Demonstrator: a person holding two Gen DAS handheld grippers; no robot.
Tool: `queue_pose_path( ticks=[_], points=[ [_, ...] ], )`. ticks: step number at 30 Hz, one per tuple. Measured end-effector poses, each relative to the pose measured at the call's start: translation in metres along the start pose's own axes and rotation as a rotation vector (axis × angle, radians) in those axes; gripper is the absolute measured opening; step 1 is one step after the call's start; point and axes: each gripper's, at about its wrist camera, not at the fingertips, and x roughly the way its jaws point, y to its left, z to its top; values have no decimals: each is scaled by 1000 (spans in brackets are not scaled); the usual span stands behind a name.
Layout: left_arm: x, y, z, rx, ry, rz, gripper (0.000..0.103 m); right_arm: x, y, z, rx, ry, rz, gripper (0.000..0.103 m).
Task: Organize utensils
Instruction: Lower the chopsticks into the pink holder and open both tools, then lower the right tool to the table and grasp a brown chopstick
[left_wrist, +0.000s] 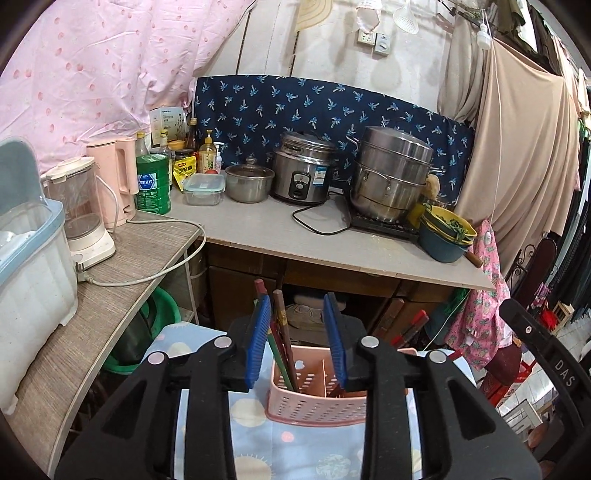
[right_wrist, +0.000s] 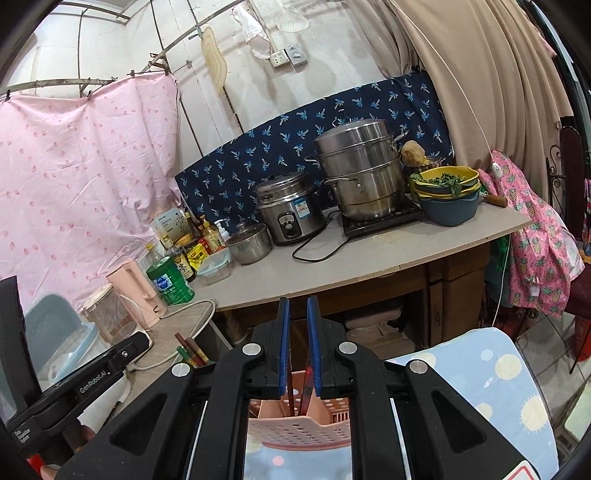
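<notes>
Chopsticks (left_wrist: 282, 332) stand nearly upright in the left compartment of a pink slotted caddy (left_wrist: 314, 402), long axis close to vertical, tips down and blunt ends leaning slightly up-left; their lower ends vanish behind the caddy wall; the left gripper (left_wrist: 297, 343) straddles them with blue pads spread, the left pad just beside the bundle, contact hard to judge; in the right wrist view the right gripper (right_wrist: 298, 347) hangs over the same caddy (right_wrist: 295, 432) with fingers drawn near together, a narrow gap showing, and two thin sticks (right_wrist: 297, 395) rising from the caddy into that gap; whether the pads press them cannot be told; the caddy sits on a blue dotted cloth (left_wrist: 295, 454), its base cut off by gripper bodies.
</notes>
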Motion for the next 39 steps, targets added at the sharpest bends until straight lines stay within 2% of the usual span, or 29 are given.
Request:
queue_pose_path(
  ticks=[4, 12, 20, 28, 34, 39],
  points=[
    [-7, -3, -5, 14, -1, 1, 35, -10, 2, -4, -5, 2, 10, 12],
    [-28, -9, -19, 42, -4, 0, 36, -40, 10, -25, -52, 3, 18, 12],
    [-58, -8, -47, 71, 7, 2, 37, -77, 11, -58, -108, 32, 1, 12],
    [-92, 3, -96, 97, 49, 19, 38, -117, -3, -111, -106, 119, -10, 17],
    [-109, 16, -141, 84, 120, 17, 43, -143, -14, -163, -91, 218, -17, 18],
    [-121, 24, -184, 95, 185, 17, 43, -157, -16, -211, -118, 306, -35, 18]
  ],
)
